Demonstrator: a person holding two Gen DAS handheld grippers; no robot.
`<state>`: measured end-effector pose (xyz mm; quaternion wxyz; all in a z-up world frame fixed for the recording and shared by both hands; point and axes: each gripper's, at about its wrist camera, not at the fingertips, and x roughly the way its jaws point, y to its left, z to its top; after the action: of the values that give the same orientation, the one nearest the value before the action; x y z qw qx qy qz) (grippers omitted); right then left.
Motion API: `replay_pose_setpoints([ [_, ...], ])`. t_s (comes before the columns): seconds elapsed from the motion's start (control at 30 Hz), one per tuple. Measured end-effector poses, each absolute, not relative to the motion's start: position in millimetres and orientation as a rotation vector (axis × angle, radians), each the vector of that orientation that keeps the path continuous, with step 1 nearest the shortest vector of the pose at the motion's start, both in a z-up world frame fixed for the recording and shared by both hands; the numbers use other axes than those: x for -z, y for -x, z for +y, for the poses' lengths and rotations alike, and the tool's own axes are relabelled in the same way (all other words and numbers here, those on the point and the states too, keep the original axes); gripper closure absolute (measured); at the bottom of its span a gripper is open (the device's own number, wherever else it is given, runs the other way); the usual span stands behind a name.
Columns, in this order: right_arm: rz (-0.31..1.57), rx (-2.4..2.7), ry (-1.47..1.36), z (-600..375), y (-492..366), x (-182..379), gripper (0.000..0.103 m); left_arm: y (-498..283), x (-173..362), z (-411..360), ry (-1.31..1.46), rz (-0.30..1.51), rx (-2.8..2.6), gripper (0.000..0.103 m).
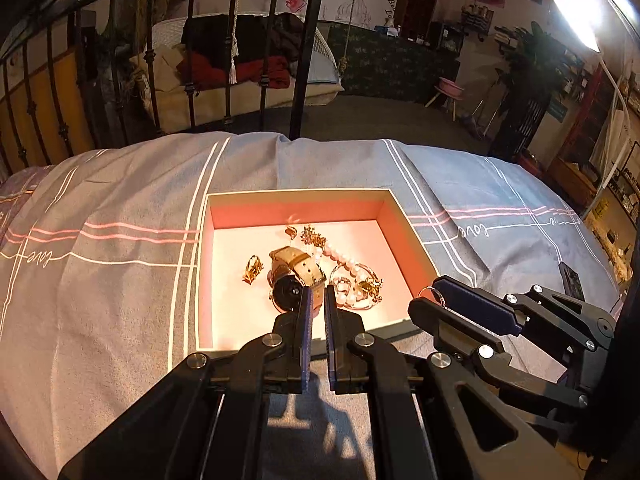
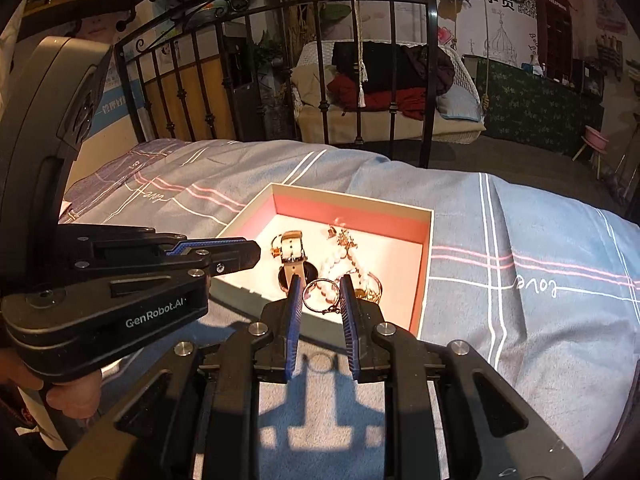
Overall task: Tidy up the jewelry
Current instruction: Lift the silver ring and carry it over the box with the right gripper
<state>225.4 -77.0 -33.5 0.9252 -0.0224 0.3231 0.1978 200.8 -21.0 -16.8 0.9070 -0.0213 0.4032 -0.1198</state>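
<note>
Jewelry lies heaped in a shallow open box (image 1: 394, 216) with pink inner walls, set on a bed (image 1: 120, 208) under a grey-blue striped cover. From the left wrist view, the left gripper (image 1: 316, 300) hangs over the near edge of the box with its blue pads drawn nearly together and nothing between them. Just past its tips sit a watch (image 1: 296, 276) with a tan strap and dark face, a string of pearls (image 1: 340, 260) running toward a bangle, a small gold piece (image 1: 253, 270) to the left, and gold ornaments (image 1: 312, 236) farther back. At the right, the right gripper (image 1: 430, 294) comes in from the side, a thin ring (image 1: 427, 293) showing at its tip. From the right wrist view, the right gripper (image 2: 322, 294) is closed on that metal ring (image 2: 320, 290), which sits upright between the pads with a short chain dangling from it, above the near corner of the box (image 2: 424, 280). Beyond it lie the watch (image 2: 292, 252), the pearls (image 2: 336, 258) and the gold ornaments (image 2: 344, 238). The left gripper (image 2: 256, 254) reaches in from the left, closed, held by a hand (image 2: 68, 396) at the lower left.
</note>
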Motion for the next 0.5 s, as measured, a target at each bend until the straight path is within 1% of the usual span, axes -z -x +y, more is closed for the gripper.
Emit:
replay_pose_setpoints([
  [0.23, 0.654, -0.395, 0.036, -77, -254, 31, 0.083, -224, 10, -19, 0.054, 0.821, 0.228, 0.097],
  [0.5, 0.671, -0.386, 0.048, -72, -282, 39, 0.083, -253, 17, -18, 0.085, 0.848, 0.221, 0.097],
])
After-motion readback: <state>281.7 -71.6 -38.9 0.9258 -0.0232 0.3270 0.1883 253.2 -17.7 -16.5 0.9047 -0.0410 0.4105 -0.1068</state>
